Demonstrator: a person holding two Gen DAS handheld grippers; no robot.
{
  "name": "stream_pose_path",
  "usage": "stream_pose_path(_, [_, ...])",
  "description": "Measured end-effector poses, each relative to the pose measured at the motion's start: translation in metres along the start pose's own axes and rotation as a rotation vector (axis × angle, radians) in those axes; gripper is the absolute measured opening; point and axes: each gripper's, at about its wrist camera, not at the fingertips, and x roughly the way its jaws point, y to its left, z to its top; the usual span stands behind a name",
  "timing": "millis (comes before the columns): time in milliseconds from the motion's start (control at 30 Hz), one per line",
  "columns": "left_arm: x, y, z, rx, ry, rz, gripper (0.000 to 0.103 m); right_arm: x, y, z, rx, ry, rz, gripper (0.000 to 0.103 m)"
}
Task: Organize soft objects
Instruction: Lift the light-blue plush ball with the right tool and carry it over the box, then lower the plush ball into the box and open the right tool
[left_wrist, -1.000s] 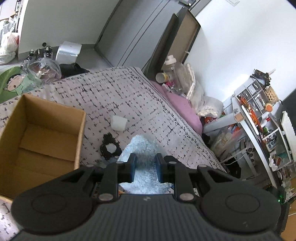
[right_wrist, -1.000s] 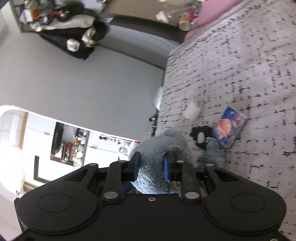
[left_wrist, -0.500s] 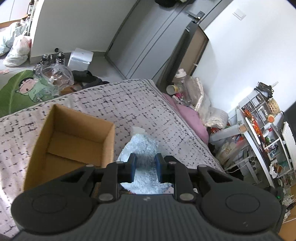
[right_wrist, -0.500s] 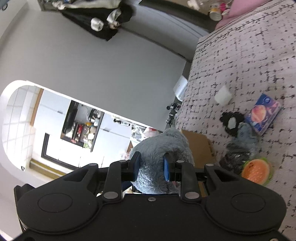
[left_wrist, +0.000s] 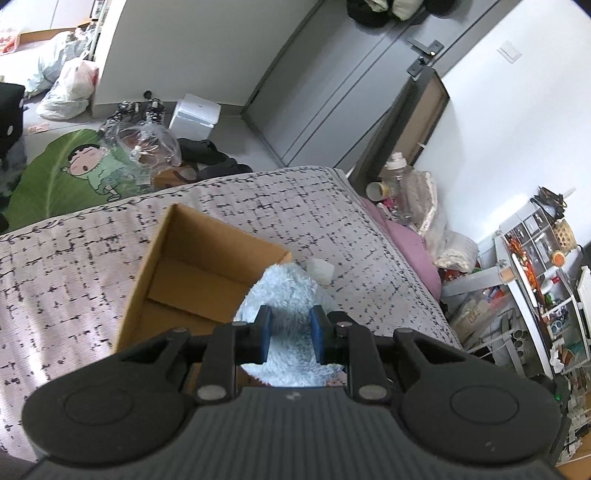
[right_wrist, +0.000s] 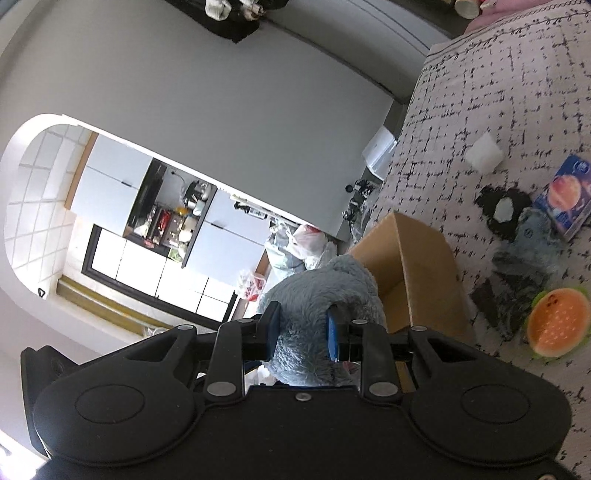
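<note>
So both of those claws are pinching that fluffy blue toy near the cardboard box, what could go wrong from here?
The left gripper and right gripper both clamp the fluffy pale-blue plush toy, so opening one before the other might leave it dangling or swinging.

The toy hangs by the near wall of the open brown cardboard box, not clearly over its middle; let go here, it may catch on the rim or tip the light box.

Plush compresses, so the grip could slip.

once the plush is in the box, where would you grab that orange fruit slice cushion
Grip the orange slice cushion by its curved green rim, coming from above on its open side, away from the dark fluffy pile beside it. It lies flat on the bedspread, so its edge is easiest to pinch.
</note>
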Motion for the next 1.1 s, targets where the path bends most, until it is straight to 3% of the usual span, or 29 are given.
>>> stream_pose_path(367, [0.003,0.04,-0.002,-0.071,0.017,0.047,0.021,0.028,0.001,-0.019,0.003,0.074,-0.023,0.026])
stream_pose_path(700, [0.014,0.068,-0.004,-0.132,0.057,0.152,0.021,0.054,0.001,-0.041,-0.018,0.15,-0.083,0.027])
stream_pose_path(1100, [0.018,0.075,-0.002,-0.14,0.06,0.196,0.022,0.058,0.007,-0.043,-0.033,0.182,-0.106,0.034])
